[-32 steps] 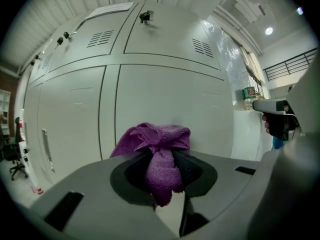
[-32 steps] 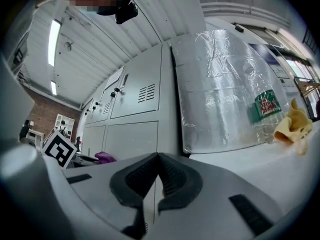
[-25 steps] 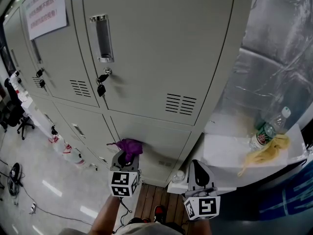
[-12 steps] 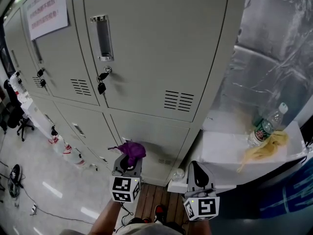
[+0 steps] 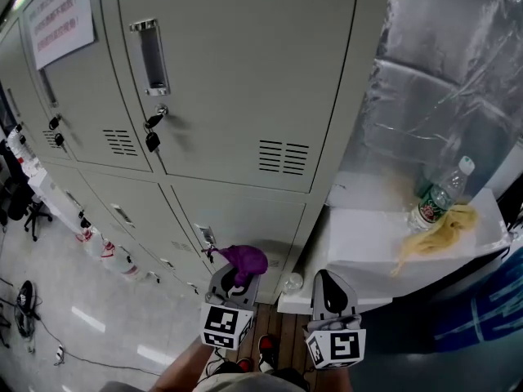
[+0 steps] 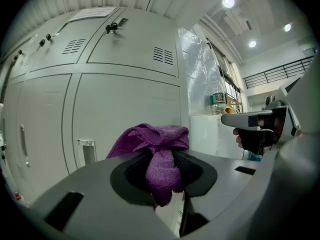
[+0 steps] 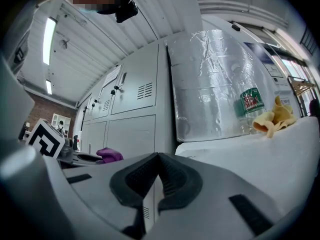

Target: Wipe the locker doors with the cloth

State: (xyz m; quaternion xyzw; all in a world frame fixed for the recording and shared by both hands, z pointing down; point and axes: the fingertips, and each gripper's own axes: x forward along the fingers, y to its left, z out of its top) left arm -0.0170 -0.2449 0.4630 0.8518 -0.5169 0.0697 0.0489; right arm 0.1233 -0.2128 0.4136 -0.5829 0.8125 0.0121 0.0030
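Purple cloth, low centre of the head view: looks soft, light and limp, more likely to bunch than slip, so best taken by a gathered wad. Left gripper jaws clamped on its bunched middle, loose folds spilling ahead of the tips toward the lower locker door; near it, contact not clear. Right gripper, just right of it, jaws pressed together on nothing.
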